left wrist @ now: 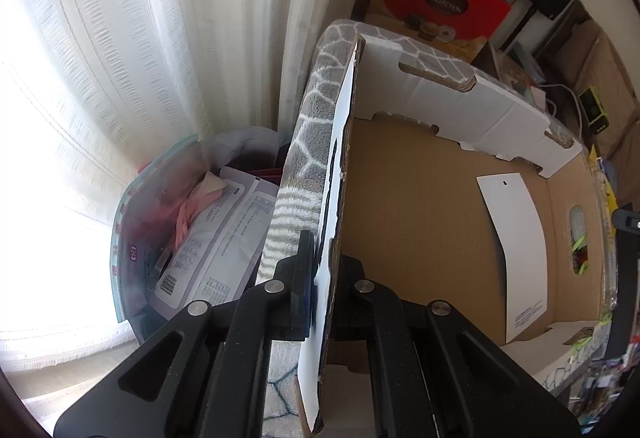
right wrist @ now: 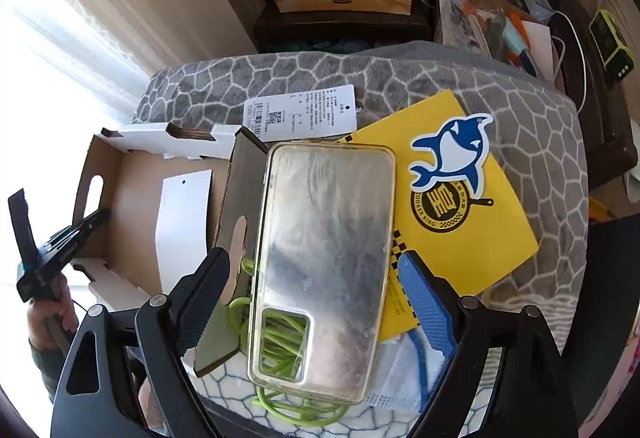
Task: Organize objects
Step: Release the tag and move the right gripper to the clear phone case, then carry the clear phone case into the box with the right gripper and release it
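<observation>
The left gripper (left wrist: pixel 320 302), jaws pinching a wall of the cardboard box (left wrist: pixel 420 218), steadies it on the grey blanket (right wrist: pixel 400 78). The right gripper (right wrist: pixel 316 290), jaws spread, straddles the clear phone case (right wrist: pixel 324 246); close squarely across its long edges before lifting boxward.

One cardboard box (right wrist: pixel 120 174); two white tags (right wrist: pixel 182 226); one clear phone case (right wrist: pixel 324 238); one yellow booklet (right wrist: pixel 472 222); one green cable (right wrist: pixel 280 334); one shark sticker (right wrist: pixel 452 154).
</observation>
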`<state>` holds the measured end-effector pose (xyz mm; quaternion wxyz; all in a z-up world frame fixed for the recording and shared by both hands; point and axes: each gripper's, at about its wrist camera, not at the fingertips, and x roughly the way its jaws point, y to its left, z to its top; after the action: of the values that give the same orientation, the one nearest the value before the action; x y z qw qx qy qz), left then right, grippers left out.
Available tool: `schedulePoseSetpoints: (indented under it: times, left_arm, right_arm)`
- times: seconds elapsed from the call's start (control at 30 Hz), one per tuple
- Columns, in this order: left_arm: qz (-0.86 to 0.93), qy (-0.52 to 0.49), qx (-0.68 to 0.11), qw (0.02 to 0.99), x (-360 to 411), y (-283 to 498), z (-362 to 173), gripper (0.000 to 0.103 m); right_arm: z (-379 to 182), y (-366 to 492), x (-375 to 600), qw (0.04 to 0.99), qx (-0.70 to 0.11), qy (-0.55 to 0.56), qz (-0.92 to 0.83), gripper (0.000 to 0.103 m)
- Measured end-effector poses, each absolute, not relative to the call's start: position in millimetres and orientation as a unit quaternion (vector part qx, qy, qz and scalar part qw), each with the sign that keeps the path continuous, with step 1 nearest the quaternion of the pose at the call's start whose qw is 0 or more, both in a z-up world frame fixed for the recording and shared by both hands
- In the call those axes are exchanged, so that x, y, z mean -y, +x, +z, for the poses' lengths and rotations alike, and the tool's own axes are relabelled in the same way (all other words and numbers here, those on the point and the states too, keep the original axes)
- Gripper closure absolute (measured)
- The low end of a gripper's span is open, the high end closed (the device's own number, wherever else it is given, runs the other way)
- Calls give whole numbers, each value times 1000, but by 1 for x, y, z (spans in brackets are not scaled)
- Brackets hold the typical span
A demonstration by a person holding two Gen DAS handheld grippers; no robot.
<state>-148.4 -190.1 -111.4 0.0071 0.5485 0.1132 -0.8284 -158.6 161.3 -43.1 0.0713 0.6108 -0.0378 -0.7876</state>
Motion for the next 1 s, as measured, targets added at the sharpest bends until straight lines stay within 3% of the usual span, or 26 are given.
schedulePoseSetpoints:
  times: [0.23, 0.43, 0.83, 1.0]
  left_arm:
    - [-828, 549, -112, 6, 190, -149, -112, 98]
    - [-828, 550, -112, 6, 191, -149, -112, 98]
    - [-828, 549, -116, 7, 191, -149, -112, 98]
    - [-826, 551, -119, 8, 191, -149, -112, 98]
  right_arm:
    - [-61, -157, -145, 42, -22, 619, -784, 17]
    - [-57, -157, -149, 48, -18, 615, -787, 22]
    - [21, -150, -120, 111, -9, 571, -813, 22]
    - [23, -159, -70, 152, -7, 576, -803, 22]
